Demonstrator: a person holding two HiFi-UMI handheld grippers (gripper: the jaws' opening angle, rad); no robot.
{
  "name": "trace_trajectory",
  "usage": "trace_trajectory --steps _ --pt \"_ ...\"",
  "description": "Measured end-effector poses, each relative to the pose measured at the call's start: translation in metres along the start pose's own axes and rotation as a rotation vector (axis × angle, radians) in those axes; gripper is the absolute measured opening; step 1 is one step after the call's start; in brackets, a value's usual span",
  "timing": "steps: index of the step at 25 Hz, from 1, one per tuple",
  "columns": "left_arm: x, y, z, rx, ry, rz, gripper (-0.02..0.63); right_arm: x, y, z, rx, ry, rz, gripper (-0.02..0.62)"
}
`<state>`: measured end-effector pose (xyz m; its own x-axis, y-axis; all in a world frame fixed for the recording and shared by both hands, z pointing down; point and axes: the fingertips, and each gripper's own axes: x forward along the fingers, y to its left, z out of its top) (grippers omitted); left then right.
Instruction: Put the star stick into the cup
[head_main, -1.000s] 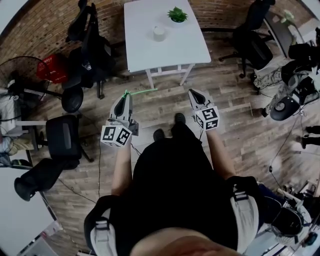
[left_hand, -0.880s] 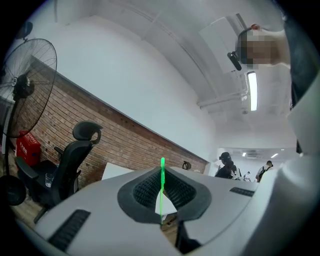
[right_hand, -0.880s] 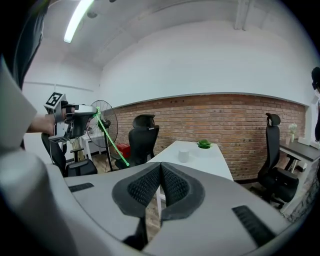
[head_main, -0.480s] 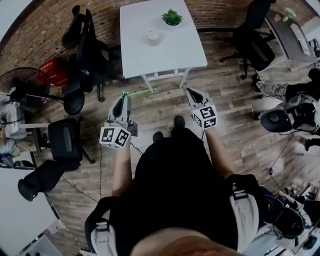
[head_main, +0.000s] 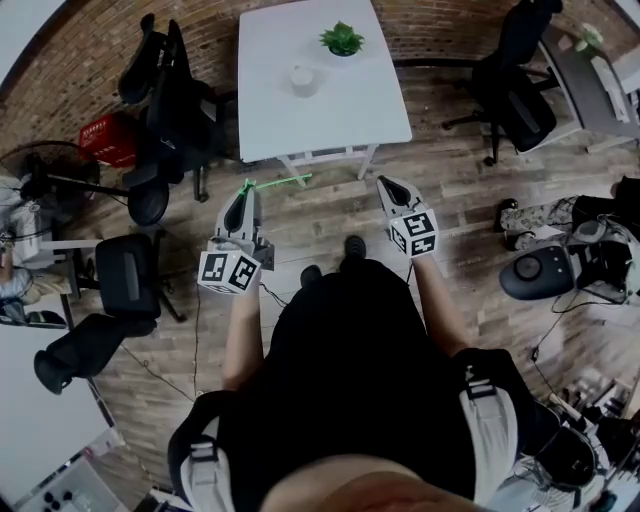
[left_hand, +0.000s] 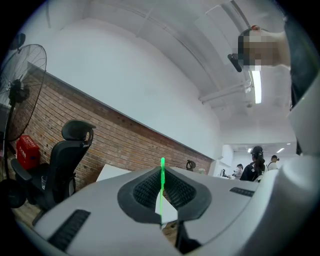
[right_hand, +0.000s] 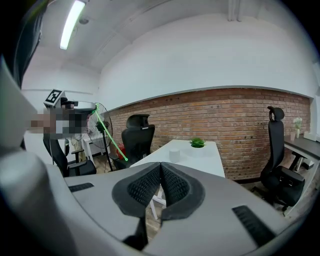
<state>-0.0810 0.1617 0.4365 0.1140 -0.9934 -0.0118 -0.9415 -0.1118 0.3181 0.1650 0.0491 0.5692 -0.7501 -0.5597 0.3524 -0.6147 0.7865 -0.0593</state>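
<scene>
L gripper (head_main: 243, 192) fingers (left_hand: 142, 187) clamped on stick (head_main: 280, 181), stick jutting sideways from them. R gripper (head_main: 386, 184) fingers together, empty. Cup (head_main: 303, 80) on worktop (head_main: 350, 110), well apart from L fingers.

Left hand-held gripper (head_main: 245, 192) closed, right (head_main: 384, 184) likewise.

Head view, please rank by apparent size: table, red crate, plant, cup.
1. Table, by far the largest.
2. Red crate, partly hidden.
3. Plant.
4. Cup, only slightly smaller than the plant.
</scene>
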Motion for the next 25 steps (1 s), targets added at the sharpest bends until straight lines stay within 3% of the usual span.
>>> trace_trajectory --steps 9,25 --pt "0.025 -0.006 0.003 -0.04 -0.022 0.047 0.028 0.021 -0.033 0.002 0.002 0.013 0.037 -0.003" --pt "0.048 -0.005 0.009 -0.027 -0.034 0.151 0.029 0.066 -0.055 0.019 -0.042 0.035 0.161 -0.002"
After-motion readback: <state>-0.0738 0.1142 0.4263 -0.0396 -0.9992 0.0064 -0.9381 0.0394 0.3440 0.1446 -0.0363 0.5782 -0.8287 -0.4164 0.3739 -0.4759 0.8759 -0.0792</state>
